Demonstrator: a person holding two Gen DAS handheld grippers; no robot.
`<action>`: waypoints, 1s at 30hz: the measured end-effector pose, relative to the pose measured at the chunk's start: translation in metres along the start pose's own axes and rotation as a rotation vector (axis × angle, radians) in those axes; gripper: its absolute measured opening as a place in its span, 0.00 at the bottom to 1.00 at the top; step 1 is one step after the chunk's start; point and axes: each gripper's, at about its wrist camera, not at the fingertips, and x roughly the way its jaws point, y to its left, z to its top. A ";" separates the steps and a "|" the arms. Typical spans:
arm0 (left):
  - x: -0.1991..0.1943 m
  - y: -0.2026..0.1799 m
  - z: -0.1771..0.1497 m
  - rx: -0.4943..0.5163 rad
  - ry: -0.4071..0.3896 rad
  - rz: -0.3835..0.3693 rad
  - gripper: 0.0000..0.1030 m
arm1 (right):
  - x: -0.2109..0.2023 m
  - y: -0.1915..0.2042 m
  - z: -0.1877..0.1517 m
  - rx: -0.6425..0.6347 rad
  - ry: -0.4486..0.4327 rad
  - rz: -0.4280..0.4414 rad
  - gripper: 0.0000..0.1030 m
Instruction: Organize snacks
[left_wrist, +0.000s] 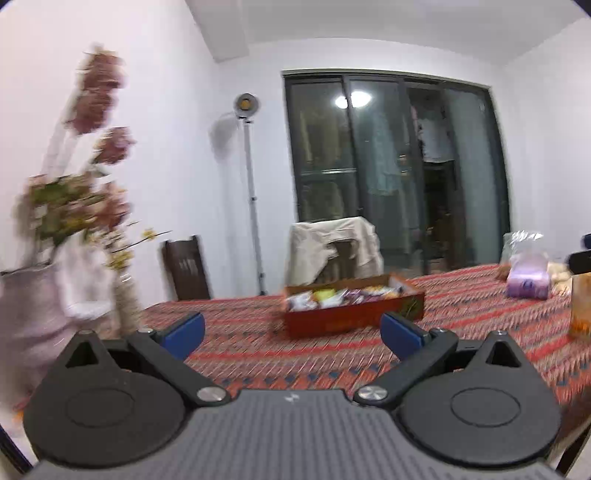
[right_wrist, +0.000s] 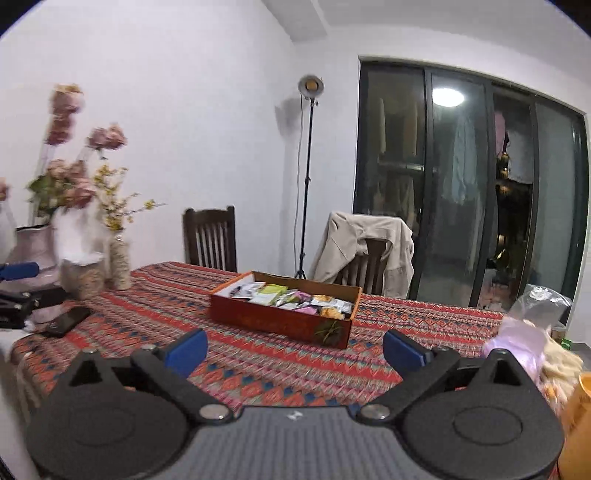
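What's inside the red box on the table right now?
The red box holds a loose pile of snack packets, white, green, pink and silver wrappers, some overlapping. Anything beneath the top layer is covered, and the labels are too small to read.

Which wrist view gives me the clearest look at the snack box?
The right wrist view: the snack box is sharp there, seen from higher, with its packets distinguishable. The left wrist view shows the same box motion-blurred and at a lower angle, so the contents smear together.
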 end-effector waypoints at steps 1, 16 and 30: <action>-0.012 0.003 -0.010 -0.020 0.023 0.014 1.00 | -0.017 0.007 -0.009 -0.003 -0.004 0.010 1.00; -0.022 -0.012 -0.080 -0.069 0.158 0.013 1.00 | -0.036 0.084 -0.128 -0.015 0.016 -0.086 1.00; -0.016 -0.009 -0.092 -0.079 0.179 0.014 1.00 | -0.002 0.109 -0.141 -0.009 0.055 -0.006 1.00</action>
